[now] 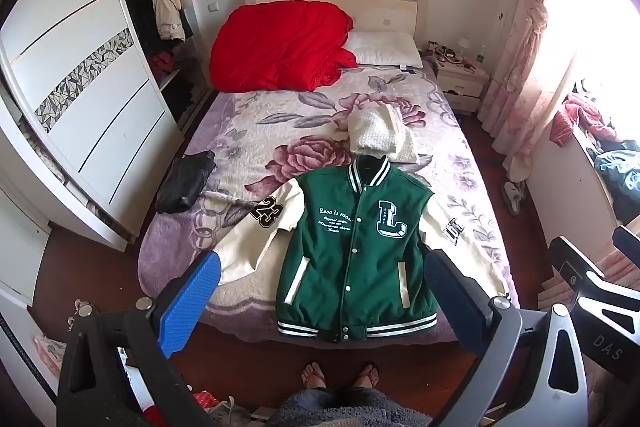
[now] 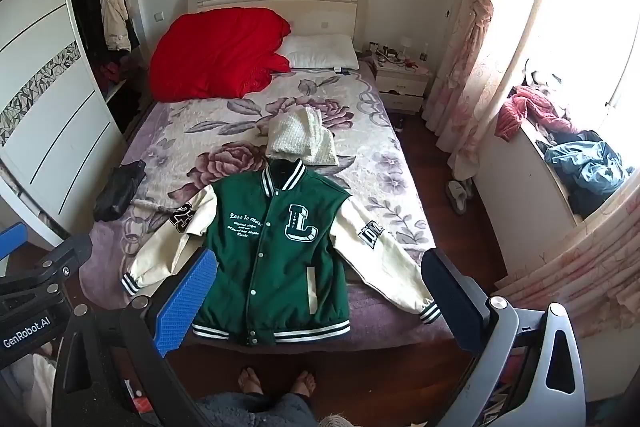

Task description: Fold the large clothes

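A green varsity jacket [image 1: 356, 247] with cream sleeves and a white "L" lies flat, face up and buttoned, at the foot of the bed; it also shows in the right wrist view [image 2: 276, 251]. Both sleeves are spread out to the sides. My left gripper [image 1: 320, 291] is open and empty, held above the foot of the bed in front of the jacket. My right gripper [image 2: 320, 291] is open and empty, also held above the jacket's hem. Neither touches the jacket.
A folded white knit garment [image 1: 380, 135] lies just beyond the collar. A black garment [image 1: 186, 183] lies at the bed's left edge. A red duvet [image 1: 280, 47] and pillow [image 1: 384, 49] are at the headboard. A wardrobe [image 1: 80, 107] stands left, a nightstand [image 1: 460, 79] right. The person's feet [image 1: 340, 375] stand at the bed's foot.
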Tool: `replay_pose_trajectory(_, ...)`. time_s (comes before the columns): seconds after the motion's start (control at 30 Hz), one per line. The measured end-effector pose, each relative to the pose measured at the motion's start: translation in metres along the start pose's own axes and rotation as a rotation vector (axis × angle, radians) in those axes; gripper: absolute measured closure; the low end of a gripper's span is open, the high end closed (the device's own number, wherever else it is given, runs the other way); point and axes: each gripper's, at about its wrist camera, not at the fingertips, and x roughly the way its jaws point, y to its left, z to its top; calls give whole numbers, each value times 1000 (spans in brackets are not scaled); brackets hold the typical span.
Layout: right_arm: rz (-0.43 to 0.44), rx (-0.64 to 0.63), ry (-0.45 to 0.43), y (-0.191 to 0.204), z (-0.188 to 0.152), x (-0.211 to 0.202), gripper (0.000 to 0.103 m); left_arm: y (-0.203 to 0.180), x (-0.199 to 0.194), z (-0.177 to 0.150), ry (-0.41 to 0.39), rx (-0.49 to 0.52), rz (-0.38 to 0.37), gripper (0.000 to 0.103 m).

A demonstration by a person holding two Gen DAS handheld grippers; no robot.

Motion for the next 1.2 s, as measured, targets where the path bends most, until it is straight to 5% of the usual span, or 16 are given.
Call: replay_pose_trajectory(1.2, -2, -6, -26, -4, 11, -14, 0, 4, -11, 13, -17, -22, 0, 0)
